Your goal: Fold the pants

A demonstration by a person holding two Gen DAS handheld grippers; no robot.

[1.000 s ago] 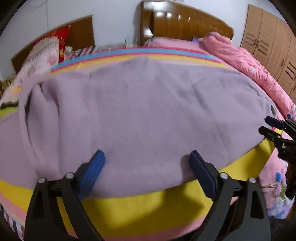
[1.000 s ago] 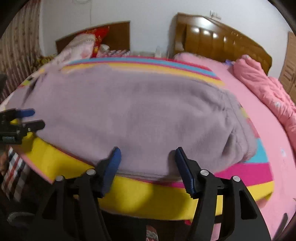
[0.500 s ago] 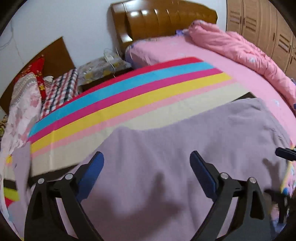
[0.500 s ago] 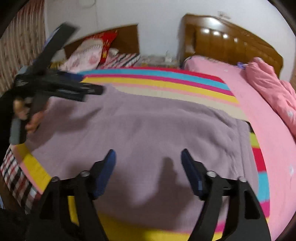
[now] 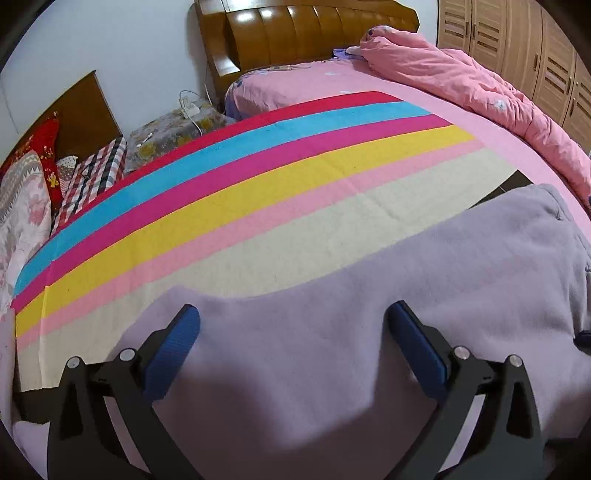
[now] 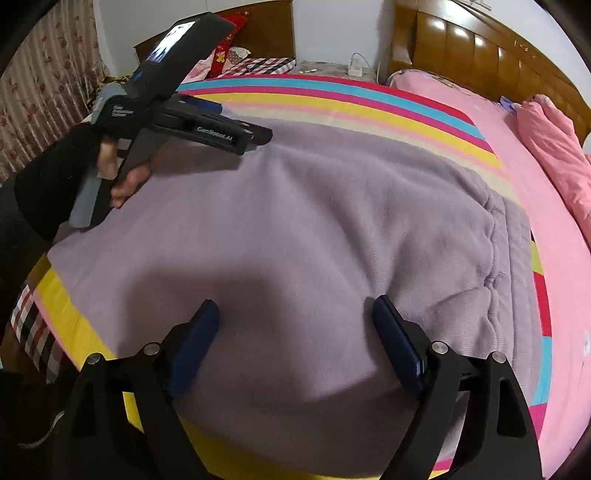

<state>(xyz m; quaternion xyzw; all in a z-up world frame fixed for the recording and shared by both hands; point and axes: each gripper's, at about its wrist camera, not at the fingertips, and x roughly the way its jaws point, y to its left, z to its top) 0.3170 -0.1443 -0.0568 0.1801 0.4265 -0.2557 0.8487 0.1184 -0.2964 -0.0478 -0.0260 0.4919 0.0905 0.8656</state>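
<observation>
Lilac fleece pants point(image 5: 461, 280) lie flat on a striped blanket point(image 5: 221, 206), with the gathered waistband point(image 6: 509, 258) at the right in the right wrist view. My left gripper point(image 5: 293, 306) hovers over the pants near their far edge. Its jaws are opening and hold nothing. In the right wrist view the left gripper point(image 6: 243, 125) shows at upper left, carried by a hand point(image 6: 125, 181). My right gripper point(image 6: 295, 302) hangs over the near part of the pants point(image 6: 332, 206). Its jaws are also opening, with only the fabric lying below them.
The striped blanket point(image 6: 332, 92) covers a bed with pink bedding point(image 5: 424, 110). A pink quilt point(image 5: 480, 85) is bunched along the right side, under a wooden headboard point(image 5: 295, 33). A wardrobe point(image 5: 535, 55) stands far right. A nightstand point(image 5: 177, 125) and pillows point(image 5: 22, 192) are far left.
My left gripper has swung from the bed's near edge across the pants to their far edge. My right gripper has moved forward over the pants, and its jaws have spread wider.
</observation>
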